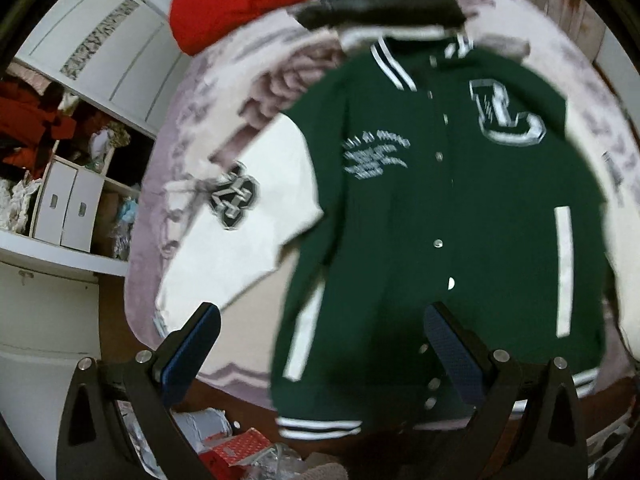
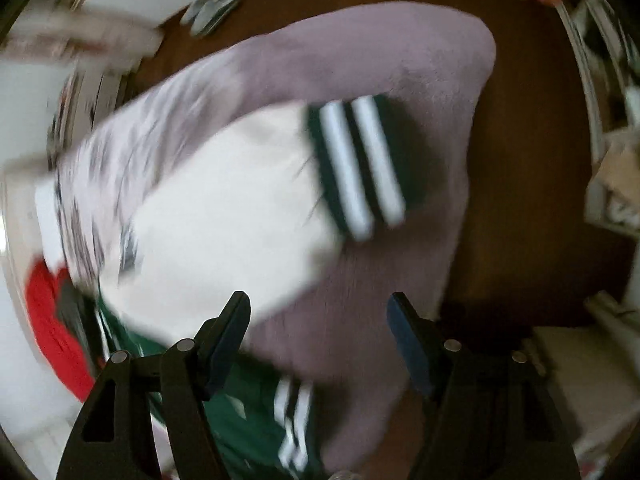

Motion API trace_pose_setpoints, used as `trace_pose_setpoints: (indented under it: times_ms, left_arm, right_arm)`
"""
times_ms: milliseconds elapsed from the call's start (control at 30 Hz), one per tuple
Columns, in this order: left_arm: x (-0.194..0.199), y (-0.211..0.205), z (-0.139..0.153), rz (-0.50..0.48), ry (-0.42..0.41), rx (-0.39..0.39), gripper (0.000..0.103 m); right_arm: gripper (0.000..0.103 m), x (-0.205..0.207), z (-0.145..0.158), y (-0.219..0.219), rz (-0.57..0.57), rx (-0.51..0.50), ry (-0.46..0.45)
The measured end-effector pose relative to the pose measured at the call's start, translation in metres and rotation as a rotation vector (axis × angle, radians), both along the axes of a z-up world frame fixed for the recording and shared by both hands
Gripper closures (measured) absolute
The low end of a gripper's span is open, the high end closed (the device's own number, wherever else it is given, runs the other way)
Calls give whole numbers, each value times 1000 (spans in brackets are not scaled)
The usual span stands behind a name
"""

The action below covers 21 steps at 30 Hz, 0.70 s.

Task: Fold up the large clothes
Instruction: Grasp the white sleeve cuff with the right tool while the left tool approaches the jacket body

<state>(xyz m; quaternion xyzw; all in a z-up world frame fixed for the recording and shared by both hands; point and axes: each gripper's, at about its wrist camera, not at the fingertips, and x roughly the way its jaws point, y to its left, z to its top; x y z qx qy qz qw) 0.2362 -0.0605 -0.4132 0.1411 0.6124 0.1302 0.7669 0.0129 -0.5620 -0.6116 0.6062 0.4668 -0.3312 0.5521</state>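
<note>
The dark green varsity jacket w/ white sleeves and striped knit trim lies flat, front up and snapped shut, on the pale mauve fluffy rug, filling center-right of the left wrist view. One white sleeve w/ a black patch spreads out at mid-left. In the right wrist view the other white sleeve runs diagonally thru frame center, its green-and-white striped cuff at upper center.

Judging from this, folding is barely started: jacket laid out, both sleeves still out, no fold in the body yet.

Left claw, bottom of frame, is spread wide, holding nothing. Right claw is likewise spread and empty above rug and sleeve.

A red garment and a black item sit at top; what they are is unclear. Right view is badly motion-blurred, and the jacket's far side is cut off at frame edge.
</note>
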Motion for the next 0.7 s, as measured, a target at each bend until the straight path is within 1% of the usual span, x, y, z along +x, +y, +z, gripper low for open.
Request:
trace_pose_setpoints:
  times_ms: [33, 67, 100, 133, 167, 200, 233, 267, 300, 367, 433, 467, 500, 533, 567, 600, 667, 700]
  left_arm:
    - [9, -11, -19, 5, 19, 3, 0]
    - [12, -13, -27, 5, 28, 2, 0]
    - [20, -26, -39, 0, 39, -5, 0]
    - [24, -34, -45, -9, 41, -5, 0]
    - [27, -45, -49, -22, 41, -4, 0]
    - [34, -62, -55, -49, 37, -10, 0]
    - [37, -74, -55, -68, 31, -17, 0]
    - [38, -84, -56, -81, 26, -24, 0]
    - [43, -101, -57, -110, 15, -49, 0]
    - [53, -130, -63, -158, 8, -79, 0]
    - [66, -157, -71, -196, 8, -109, 0]
    - [73, -170, -76, -209, 8, -129, 0]
    - [82, -182, -81, -225, 8, -145, 0]
    - [90, -194, -86, -241, 1, -152, 0]
    - [97, -203, -90, -250, -6, -153, 0]
    - [107, -217, -96, -265, -10, -153, 0]
    - [122, -235, -105, -284, -12, -160, 0]
    - [132, -245, -110, -294, -18, -159, 0]
  right_arm:
    - [30, -1, -18, -9, -44, 11, -17]
    - [30, -1, -36, -17, -91, 27, -40]
    - [30, 1, -49, -23, -132, 53, -56]
    - [32, 3, -59, -27, -172, 73, -69]
    - [38, 7, -64, -30, -209, 75, -99]
    - [57, 11, -62, -32, -221, 52, -106]
    - [71, 18, -58, -36, -211, 18, -109]
    - [74, 26, -50, -43, -196, -16, -127]
    - [77, 33, -41, -51, -184, -52, -139]
    - [79, 51, -16, -72, -158, -144, -186]
    - [79, 78, 8, -94, -112, -244, -222]
    - [79, 97, 17, -104, -82, -279, -230]
    - [79, 117, 16, -117, -40, -317, -218]
    - [79, 134, 14, -128, -10, -330, -208]
    - [79, 152, 5, -140, 22, -323, -189]
    - [77, 172, -16, -153, 61, -300, -141]
    - [70, 194, -43, -169, 113, -226, -65]
    - [64, 199, -57, -174, 110, -179, -43]
